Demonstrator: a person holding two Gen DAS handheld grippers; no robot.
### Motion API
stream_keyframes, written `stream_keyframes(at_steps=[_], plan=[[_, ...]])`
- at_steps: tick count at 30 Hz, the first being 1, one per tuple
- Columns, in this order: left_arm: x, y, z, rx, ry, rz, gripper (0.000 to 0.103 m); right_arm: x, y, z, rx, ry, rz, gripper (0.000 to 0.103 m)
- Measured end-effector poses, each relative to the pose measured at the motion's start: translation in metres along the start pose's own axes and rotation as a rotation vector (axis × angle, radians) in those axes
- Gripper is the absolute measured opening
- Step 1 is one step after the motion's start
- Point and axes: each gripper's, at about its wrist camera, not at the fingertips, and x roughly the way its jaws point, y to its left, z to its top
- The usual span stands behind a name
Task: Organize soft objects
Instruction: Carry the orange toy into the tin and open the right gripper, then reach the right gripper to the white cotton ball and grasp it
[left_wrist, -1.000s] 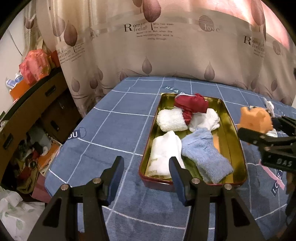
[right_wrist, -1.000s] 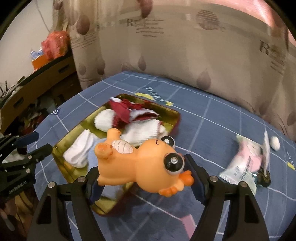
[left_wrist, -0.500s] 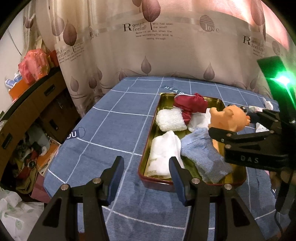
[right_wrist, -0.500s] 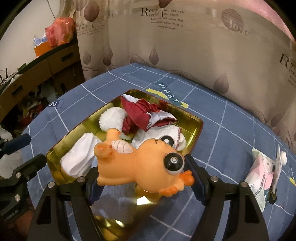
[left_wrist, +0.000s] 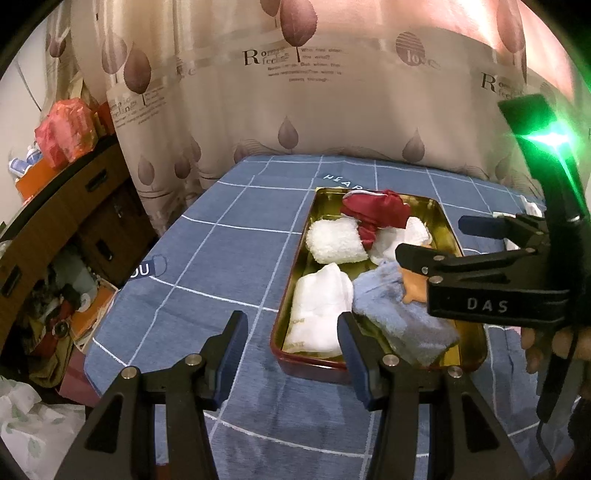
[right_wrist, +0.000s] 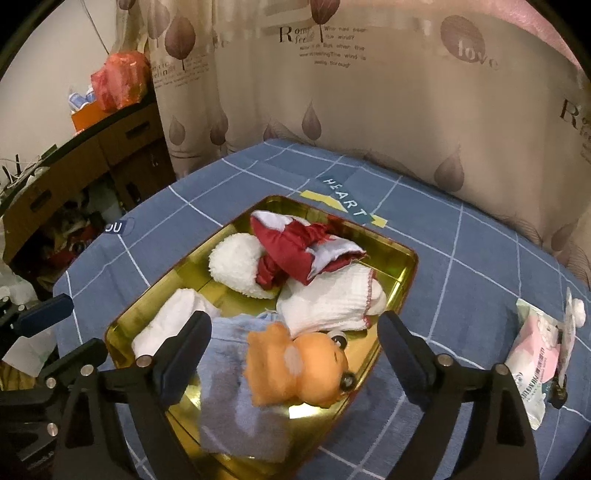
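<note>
Right gripper (right_wrist: 295, 332) jaws just opened, orange toy (right_wrist: 295, 365) dropped into gold tray (right_wrist: 402, 258), left gripper (left_wrist: 291, 347) jaws apart, empty

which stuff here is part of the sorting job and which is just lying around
Job: gold tray; orange squeaky toy, just let go as the right gripper opened; blue fuzzy sock; red cloth; white fluffy roll; white socks.

Lying about: tissue packet; curtain; red bag on the cabinet.
</note>
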Motion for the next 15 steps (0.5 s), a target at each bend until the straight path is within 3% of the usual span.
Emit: stream_keyframes(at_steps=[8,15], plan=[[0.003,-0.008,-0.003,0.024,0.010,-0.004,0.052,-0.030,-0.027,-0.014,0.057,-0.042,-0.013,0.090],[0.002,-0.013,-0.006,0.039,0.010,-0.009,0.052,-0.057,-0.082,-0.039,0.119,-0.051,-0.101,0.090]])
